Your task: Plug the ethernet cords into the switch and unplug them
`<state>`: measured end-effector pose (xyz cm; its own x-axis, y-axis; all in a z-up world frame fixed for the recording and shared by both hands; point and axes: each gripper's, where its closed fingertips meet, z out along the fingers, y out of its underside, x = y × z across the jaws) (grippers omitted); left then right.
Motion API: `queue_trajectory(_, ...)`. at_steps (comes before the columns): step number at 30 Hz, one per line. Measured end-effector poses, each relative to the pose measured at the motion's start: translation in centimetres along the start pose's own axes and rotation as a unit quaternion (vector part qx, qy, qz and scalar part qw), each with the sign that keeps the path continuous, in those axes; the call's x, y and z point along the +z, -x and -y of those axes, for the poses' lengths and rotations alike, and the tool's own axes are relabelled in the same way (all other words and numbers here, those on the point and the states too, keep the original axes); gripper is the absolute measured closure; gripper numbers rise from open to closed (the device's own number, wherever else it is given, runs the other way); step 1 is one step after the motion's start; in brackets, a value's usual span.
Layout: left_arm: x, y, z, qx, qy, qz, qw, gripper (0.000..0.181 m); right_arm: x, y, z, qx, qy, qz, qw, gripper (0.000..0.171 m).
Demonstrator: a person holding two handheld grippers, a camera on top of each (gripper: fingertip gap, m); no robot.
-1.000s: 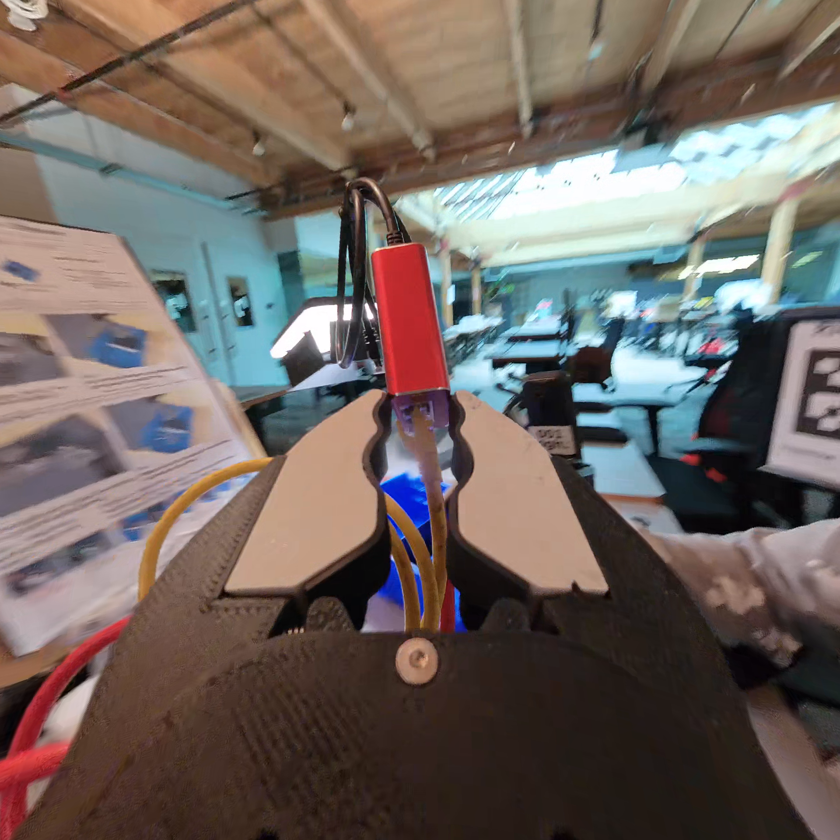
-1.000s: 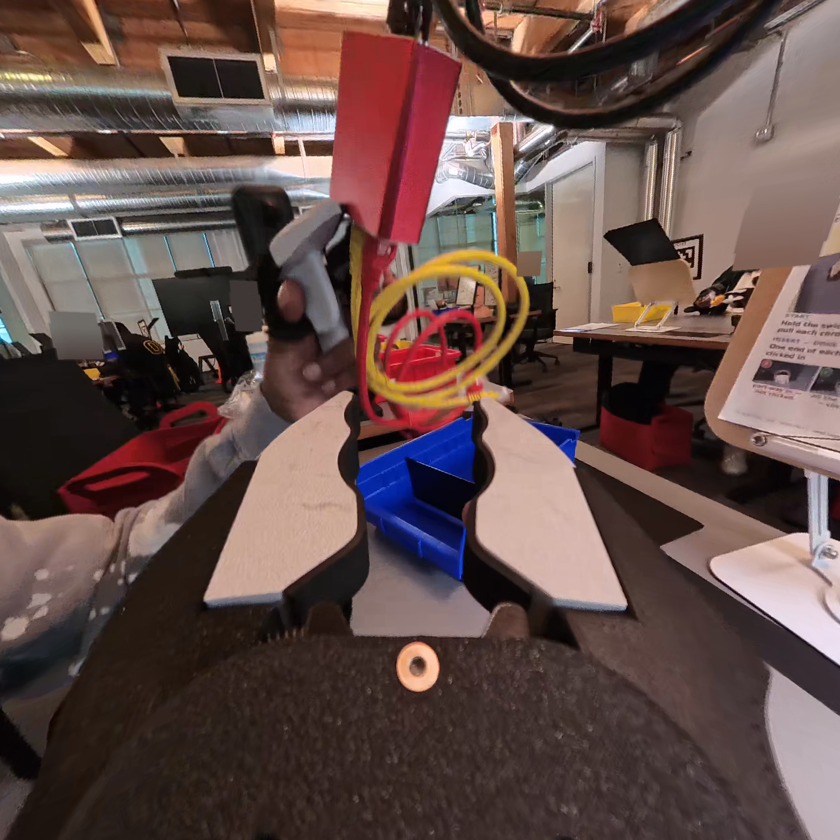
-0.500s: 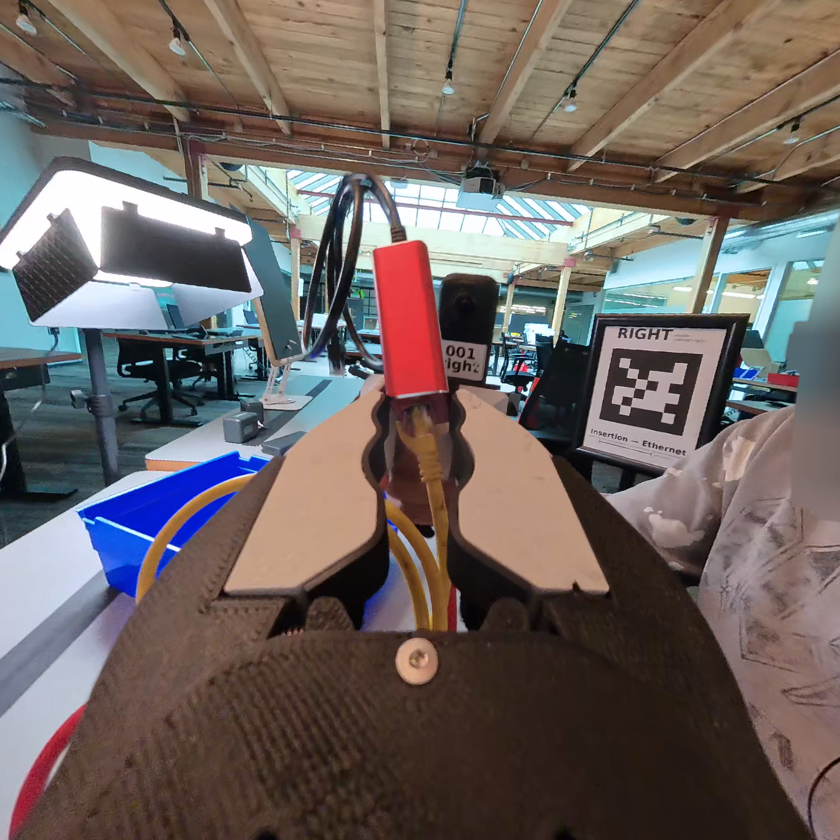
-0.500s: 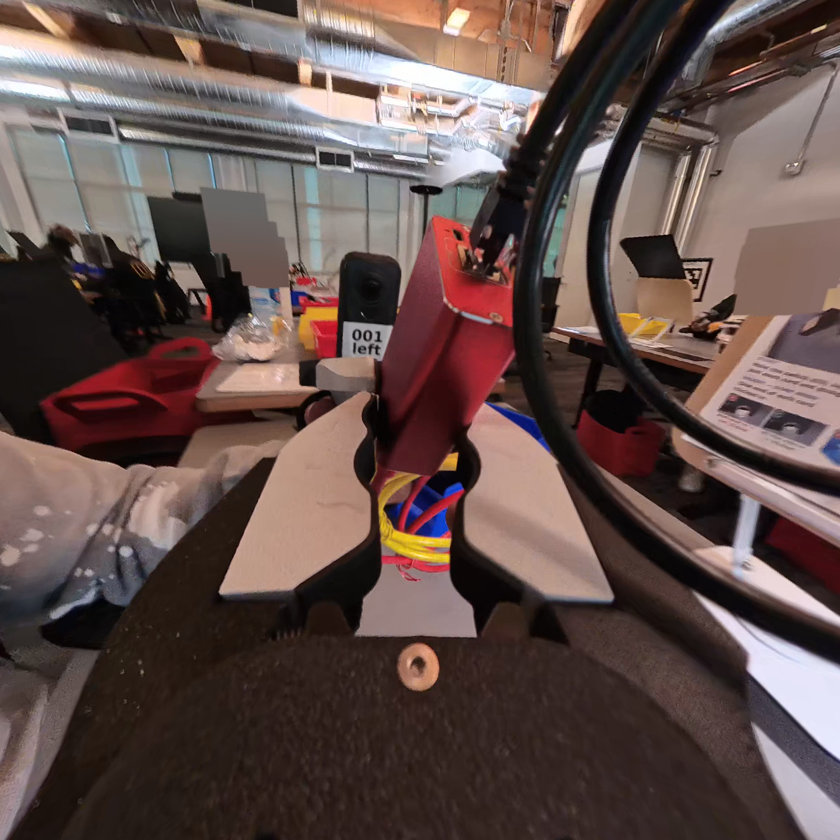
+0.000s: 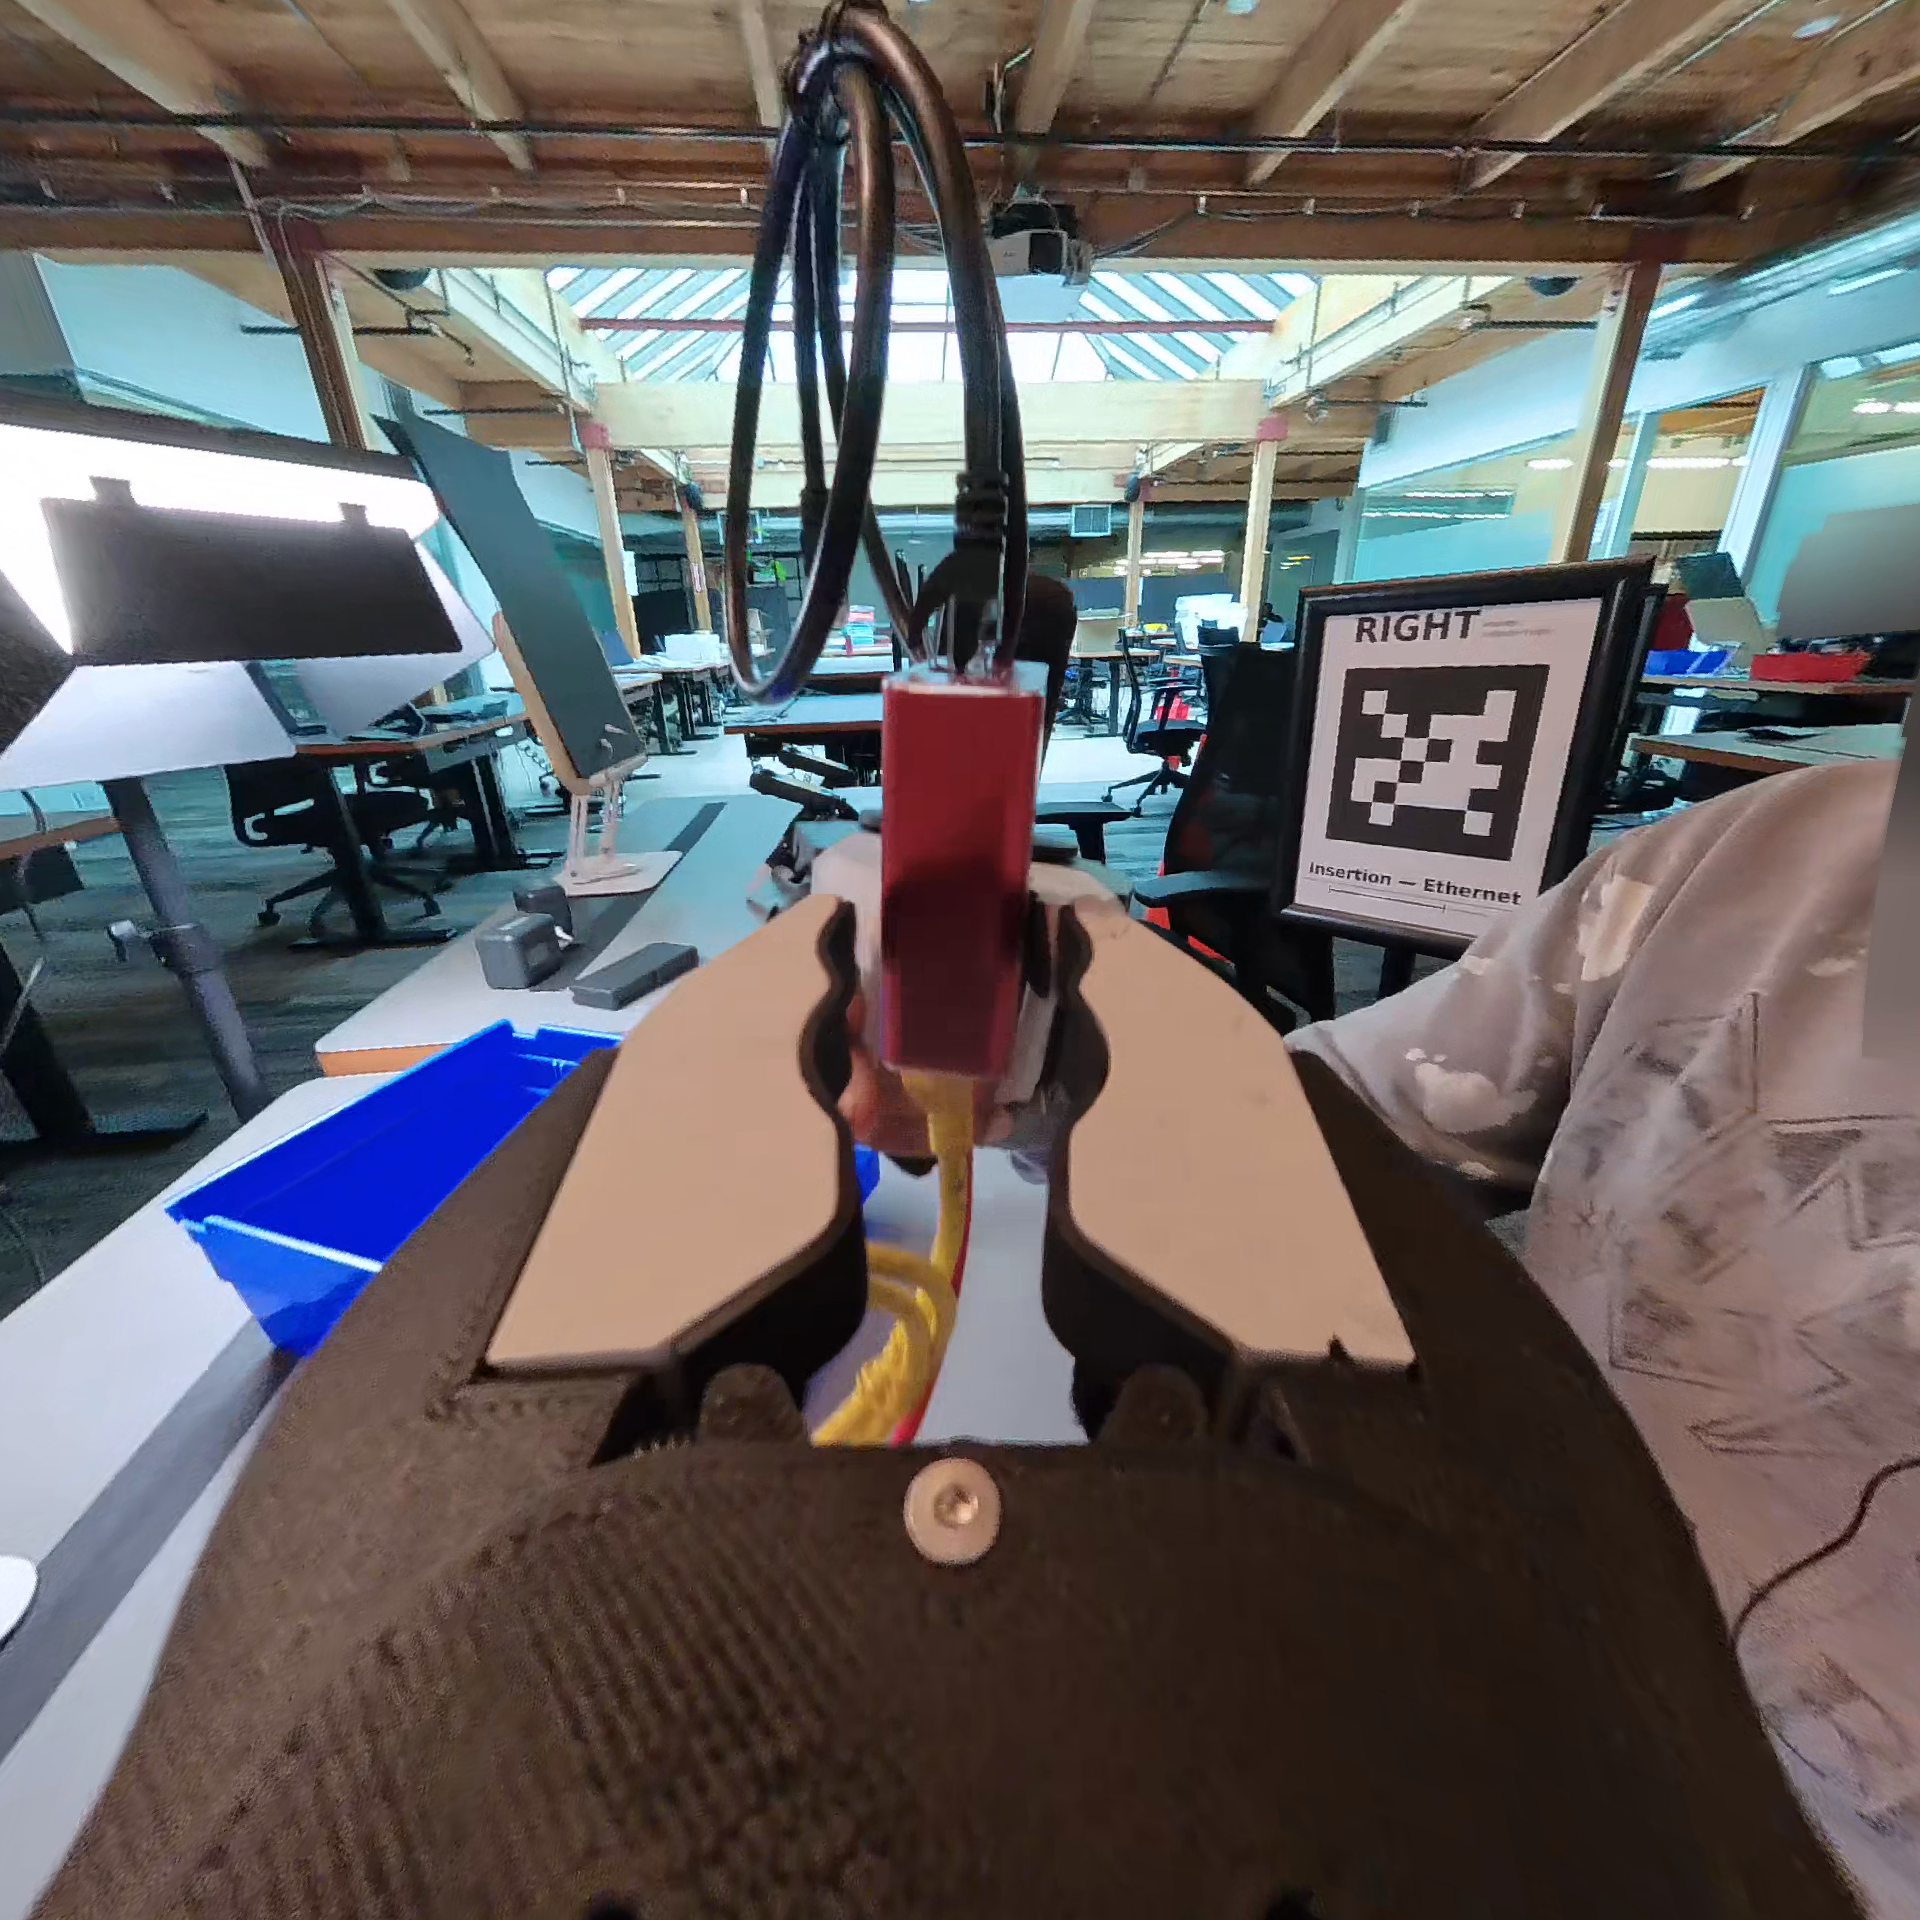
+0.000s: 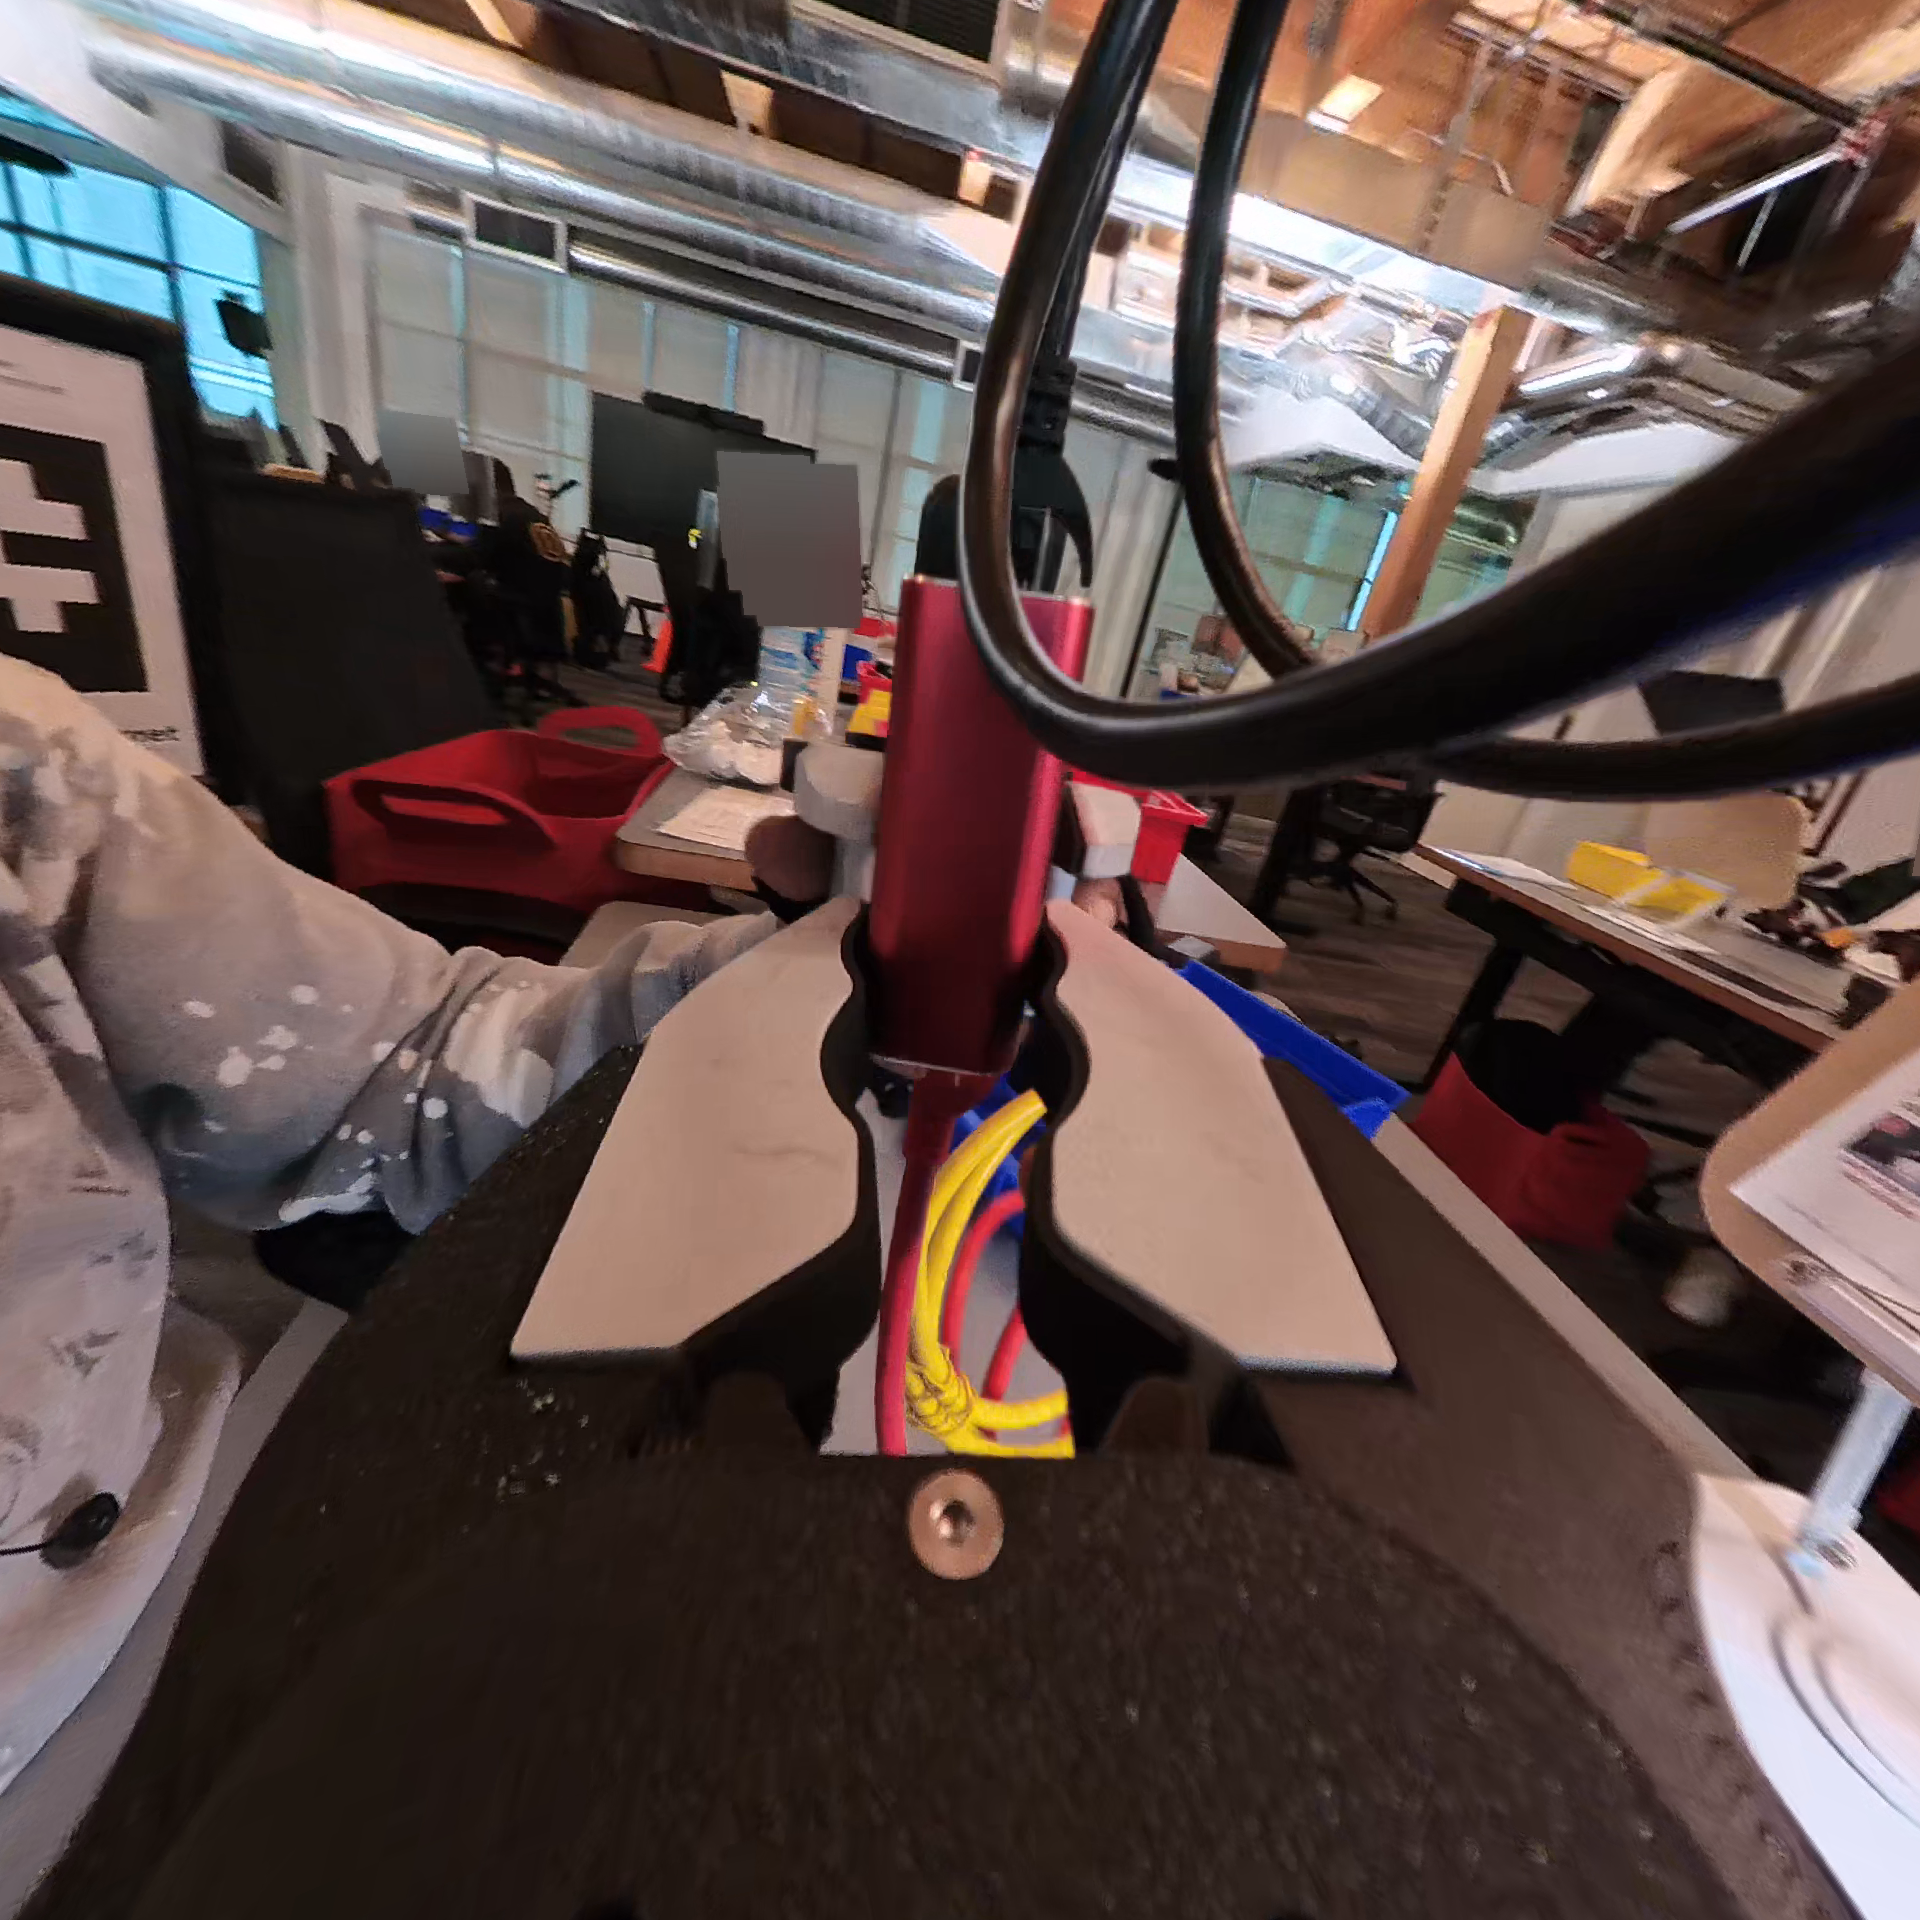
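Note:
The red switch point(image 6: 966, 831) stands upright between my right gripper's point(image 6: 951, 966) fingers, which are shut on its lower end. A black cord point(image 6: 1091, 623) loops from its top. A red cord point(image 6: 909, 1226) and a yellow cord point(image 6: 982, 1174) hang from its underside. In the left wrist view the switch point(image 5: 956, 852) sits between the tips of my left gripper point(image 5: 951, 966). Its fingers stand apart and touch neither the switch nor the yellow plug point(image 5: 951, 1127) below it. The right gripper's white fingers point(image 5: 847, 904) show behind the switch.
A blue bin point(image 5: 343, 1174) sits on the grey table point(image 5: 94, 1382) below left. A framed marker sign point(image 5: 1444, 758) stands at the right. A person's sleeve point(image 6: 312, 997) reaches in from the left. A paper stand point(image 6: 1829, 1195) is at the right.
My right gripper came up to the switch and shut on its lower end. My left gripper let go of the yellow plug and its fingers opened a little. The switch now stands upright.

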<state>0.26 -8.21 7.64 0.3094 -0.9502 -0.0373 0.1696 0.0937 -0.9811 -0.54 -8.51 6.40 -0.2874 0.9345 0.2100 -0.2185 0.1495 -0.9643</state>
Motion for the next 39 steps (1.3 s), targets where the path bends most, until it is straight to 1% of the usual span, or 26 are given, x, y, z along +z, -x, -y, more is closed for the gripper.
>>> queue_trajectory(1,0.1,-0.1,0.1,0.013,-0.004,0.004,1.000,0.154,0.2,0.1,-0.1,0.000,-0.006,0.003,1.000,0.144)
queue_trajectory(2,0.1,0.0,0.2,0.028,-0.004,0.017,0.999,0.154,0.2,-0.2,-0.2,0.003,-0.009,-0.003,1.000,0.144)
queue_trajectory(4,-0.1,1.5,-0.3,0.063,0.028,0.078,0.995,0.154,0.2,-2.0,-1.4,0.015,0.030,-0.056,0.998,0.141)
queue_trajectory(6,-0.6,3.0,-1.0,0.135,0.073,0.152,0.976,0.154,-0.1,-3.9,-2.7,0.031,0.072,-0.110,0.991,0.133)
queue_trajectory(7,-0.8,3.7,-1.1,0.179,0.091,0.192,0.961,0.154,-0.5,-4.7,-3.1,0.045,0.085,-0.132,0.987,0.131)
queue_trajectory(9,-1.6,5.0,-0.9,0.269,0.126,0.270,0.916,0.154,-1.0,-5.5,-3.2,0.096,0.091,-0.147,0.980,0.117)
queue_trajectory(10,-2.0,5.5,-0.7,0.321,0.142,0.308,0.884,0.155,-1.2,-5.6,-3.0,0.119,0.086,-0.149,0.978,0.111)
queue_trajectory(12,-2.8,6.4,-0.4,0.432,0.178,0.372,0.802,0.155,-1.3,-6.1,-2.3,0.140,0.064,-0.174,0.973,0.106)
queue_trajectory(14,-2.6,6.3,-0.6,0.533,0.198,0.396,0.721,0.155,-0.9,-6.2,-2.0,0.153,0.039,-0.192,0.969,0.098)
queue_trajectory(15,-2.2,6.1,-1.0,0.573,0.202,0.397,0.688,0.155,-0.5,-6.1,-1.9,0.161,0.028,-0.191,0.968,0.095)
queue_trajectory(16,-1.8,6.0,-1.5,0.600,0.209,0.395,0.664,0.155,-0.1,-5.9,-2.0,0.166,0.023,-0.189,0.968,0.092)
queue_trajectory(17,-1.3,5.9,-2.2,0.617,0.216,0.388,0.650,0.155,0.2,-5.9,-2.2,0.166,0.023,-0.188,0.968,0.090)
queue_trajectory(19,-0.3,5.6,-3.2,0.641,0.217,0.375,0.634,0.154,0.3,-5.9,-2.5,0.154,0.011,-0.179,0.972,0.086)
queue_trajectory(20,-0.2,5.5,-3.4,0.645,0.216,0.373,0.631,0.155,0.1,-5.9,-2.5,0.158,-0.001,-0.164,0.974,0.088)
queue_trajectory(21,0.0,5.4,-3.7,0.648,0.220,0.362,0.633,0.155,-0.3,-6.0,-2.6,0.171,-0.010,-0.145,0.974,0.090)
queue_trajectory(23,0.2,5.6,-4.4,0.638,0.232,0.342,0.650,0.155,-0.5,-6.1,-3.3,0.203,-0.014,-0.122,0.971,0.094)
queue_trajectory(24,0.2,5.9,-4.8,0.624,0.239,0.335,0.665,0.154,-0.6,-6.4,-3.6,0.214,-0.022,-0.124,0.969,0.096)
queue_trajectory(25,0.2,6.1,-5.3,0.605,0.241,0.325,0.685,0.153,-0.6,-6.6,-3.9,0.224,-0.032,-0.119,0.967,0.098)
queue_trajectory(27,0.3,6.2,-5.7,0.544,0.229,0.305,0.747,0.152,-0.8,-7.2,-4.2,0.254,-0.061,-0.111,0.959,0.098)
queue_trajectory(29,0.4,6.0,-5.5,0.462,0.202,0.287,0.815,0.146,-1.6,-8.1,-4.4,0.284,-0.091,-0.110,0.948,0.098)
queue_trajectory(30,0.5,5.6,-5.0,0.416,0.183,0.274,0.848,0.147,-2.1,-8.6,-4.5,0.295,-0.105,-0.111,0.943,0.098)
queue_trajectory(32,0.8,4.3,-3.9,0.313,0.138,0.230,0.911,0.150,-3.1,-9.5,-4.9,0.301,-0.112,-0.118,0.940,0.098)
queue_trajectory(34,1.2,3.1,-3.2,0.187,0.111,0.182,0.959,0.152,-4.0,-9.9,-4.7,0.287,-0.117,-0.123,0.943,0.099)
queue_trajectory(36,2.3,1.2,-3.2,0.051,0.098,0.105,0.988,0.152,-4.7,-10.2,-3.8,0.269,-0.128,-0.128,0.946,0.099)
queue_trajectory(37,3.0,-0.1,-3.5,-0.015,0.094,0.058,0.994,0.152,-5.2,-10.2,-3.2,0.254,-0.131,-0.133,0.949,0.099)
queue_trajectory(39,4.8,-2.4,-4.8,-0.136,0.097,-0.025,0.986,0.148,-6.0,-10.1,-1.9,0.222,-0.136,-0.137,0.956,0.100)
